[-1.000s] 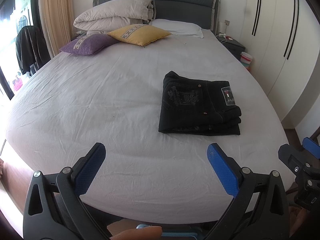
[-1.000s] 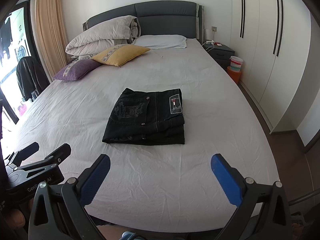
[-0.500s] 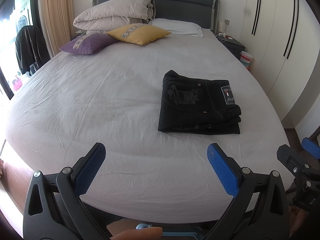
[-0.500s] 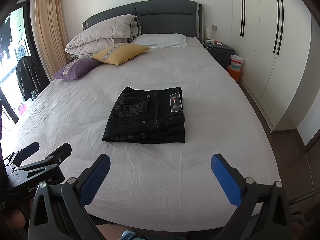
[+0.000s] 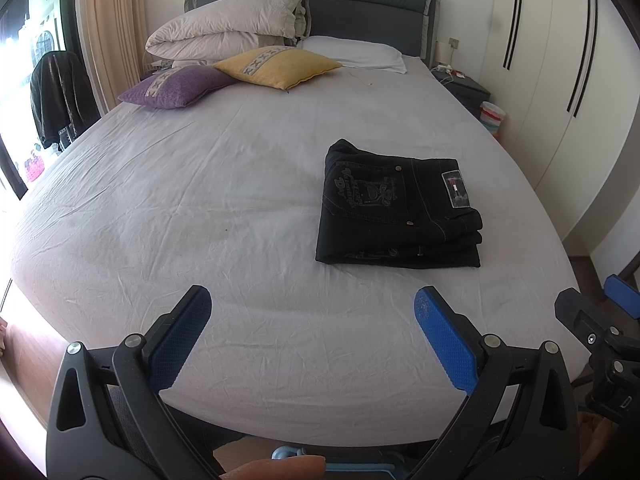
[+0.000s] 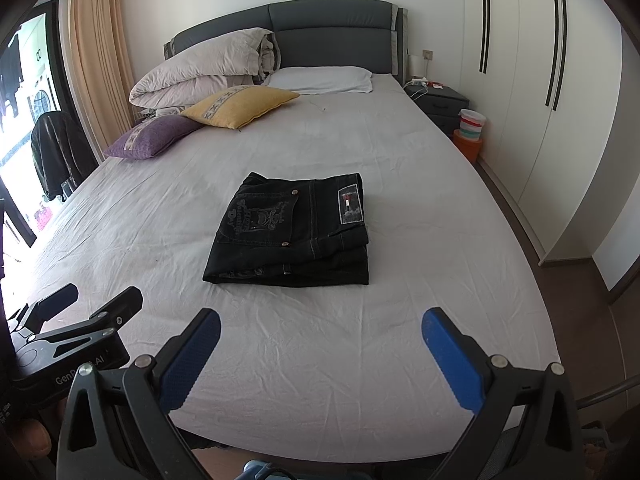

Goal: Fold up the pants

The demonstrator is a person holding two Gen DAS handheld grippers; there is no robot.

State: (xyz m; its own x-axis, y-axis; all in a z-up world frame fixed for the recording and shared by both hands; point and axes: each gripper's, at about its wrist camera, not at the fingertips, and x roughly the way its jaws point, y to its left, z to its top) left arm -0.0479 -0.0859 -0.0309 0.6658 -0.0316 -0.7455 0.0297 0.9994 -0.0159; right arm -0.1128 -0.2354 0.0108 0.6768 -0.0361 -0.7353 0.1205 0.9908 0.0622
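Note:
Black pants lie folded in a neat rectangle on the white bed sheet, right of the middle; they also show in the right wrist view. My left gripper is open and empty, held back over the foot of the bed, well short of the pants. My right gripper is open and empty, also near the foot edge. Each gripper shows at the edge of the other's view: the right gripper and the left gripper.
A purple cushion, a yellow cushion, a folded duvet and a white pillow lie at the headboard. A nightstand and wardrobe stand right. A dark jacket hangs left.
Both grippers have drifted slightly back from the bed. The pants have not moved.

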